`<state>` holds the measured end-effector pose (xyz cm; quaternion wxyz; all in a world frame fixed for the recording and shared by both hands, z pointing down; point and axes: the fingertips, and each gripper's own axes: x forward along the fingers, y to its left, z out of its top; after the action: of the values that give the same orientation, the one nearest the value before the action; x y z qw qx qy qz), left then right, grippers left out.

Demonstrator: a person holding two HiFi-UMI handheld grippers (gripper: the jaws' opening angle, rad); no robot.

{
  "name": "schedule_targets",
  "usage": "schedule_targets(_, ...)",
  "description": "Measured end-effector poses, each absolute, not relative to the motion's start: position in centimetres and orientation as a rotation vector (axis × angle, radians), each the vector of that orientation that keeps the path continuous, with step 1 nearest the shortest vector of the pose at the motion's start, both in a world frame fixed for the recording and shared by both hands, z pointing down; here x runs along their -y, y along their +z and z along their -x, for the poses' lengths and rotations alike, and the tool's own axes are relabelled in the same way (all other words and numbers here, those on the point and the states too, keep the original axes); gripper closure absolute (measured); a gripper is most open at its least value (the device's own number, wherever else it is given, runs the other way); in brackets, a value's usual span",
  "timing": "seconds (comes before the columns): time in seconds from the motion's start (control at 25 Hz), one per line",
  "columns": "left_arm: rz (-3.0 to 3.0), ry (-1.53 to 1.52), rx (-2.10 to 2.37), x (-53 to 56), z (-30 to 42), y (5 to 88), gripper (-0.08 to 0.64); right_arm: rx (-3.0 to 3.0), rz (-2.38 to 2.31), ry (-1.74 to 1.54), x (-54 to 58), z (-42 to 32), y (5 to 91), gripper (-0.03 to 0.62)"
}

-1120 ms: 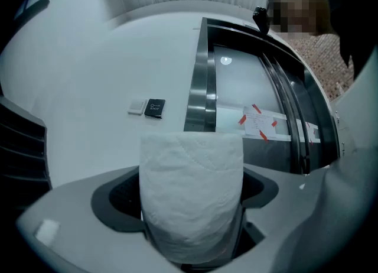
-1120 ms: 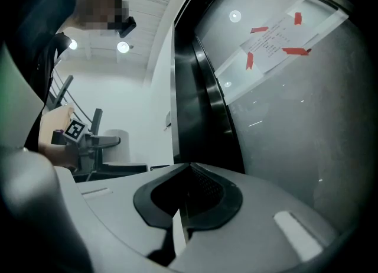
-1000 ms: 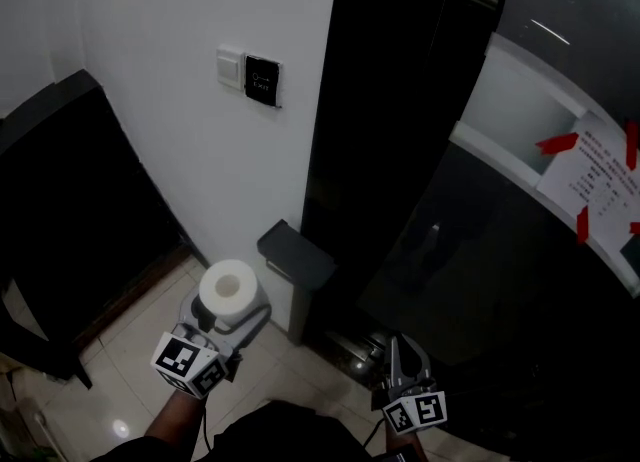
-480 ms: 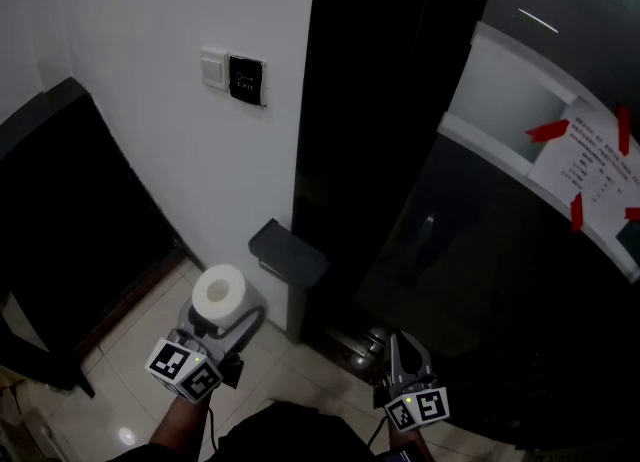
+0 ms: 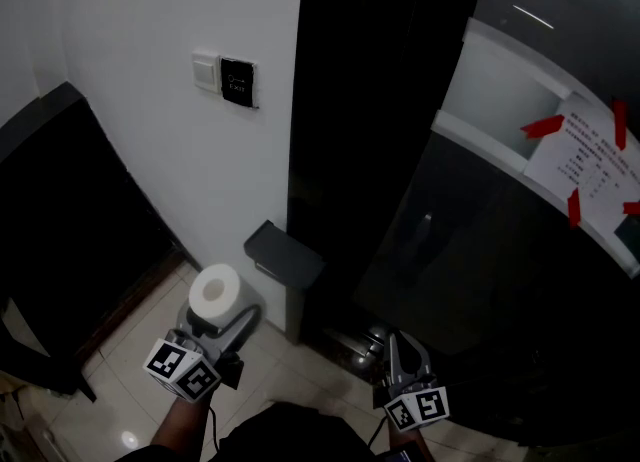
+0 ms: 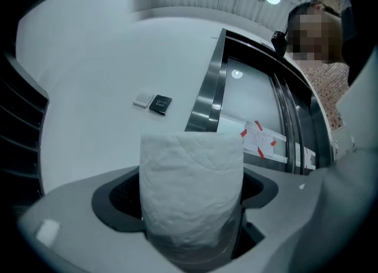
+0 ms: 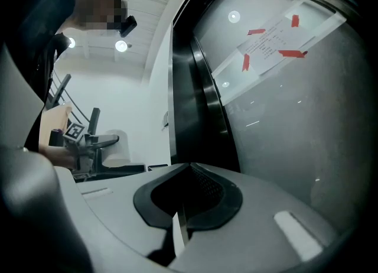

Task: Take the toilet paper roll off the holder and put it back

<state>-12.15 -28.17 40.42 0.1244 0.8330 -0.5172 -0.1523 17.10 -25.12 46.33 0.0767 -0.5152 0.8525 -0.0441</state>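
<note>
A white toilet paper roll (image 5: 216, 293) stands upright between the jaws of my left gripper (image 5: 222, 316), which is shut on it, low in the head view. In the left gripper view the roll (image 6: 190, 192) fills the middle, held by its lower part. The dark holder (image 5: 284, 253) juts from the wall just right of and above the roll, a short gap away. My right gripper (image 5: 401, 355) hangs low at the right, shut with nothing in it; its jaws (image 7: 180, 230) meet in a thin line. The roll (image 7: 116, 155) also shows far left in the right gripper view.
A white wall carries a switch plate (image 5: 206, 70) and a black panel (image 5: 238, 82). A tall black door frame (image 5: 350, 150) and a dark glass partition with a taped paper notice (image 5: 585, 165) stand to the right. A dark cabinet (image 5: 60, 230) is at left, above a tiled floor (image 5: 130, 370).
The view has drifted slightly, so wall and holder sit a little further left. My left gripper with the roll has kept its place below the holder. The right gripper has not moved.
</note>
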Motion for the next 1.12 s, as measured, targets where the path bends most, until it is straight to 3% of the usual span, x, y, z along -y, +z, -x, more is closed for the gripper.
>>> schedule_targets(0.52,-2.391,-0.487,1.473,28.7,11.2,40.6,0.103,-2.546,1.551,-0.134,25.1,-17.7,46.3,0.578)
schedule_targets(1.12,-2.323,-0.727,0.842,29.6,0.3,40.3,0.101,-2.484,1.675,-0.091,23.6,-21.2,45.5,0.578)
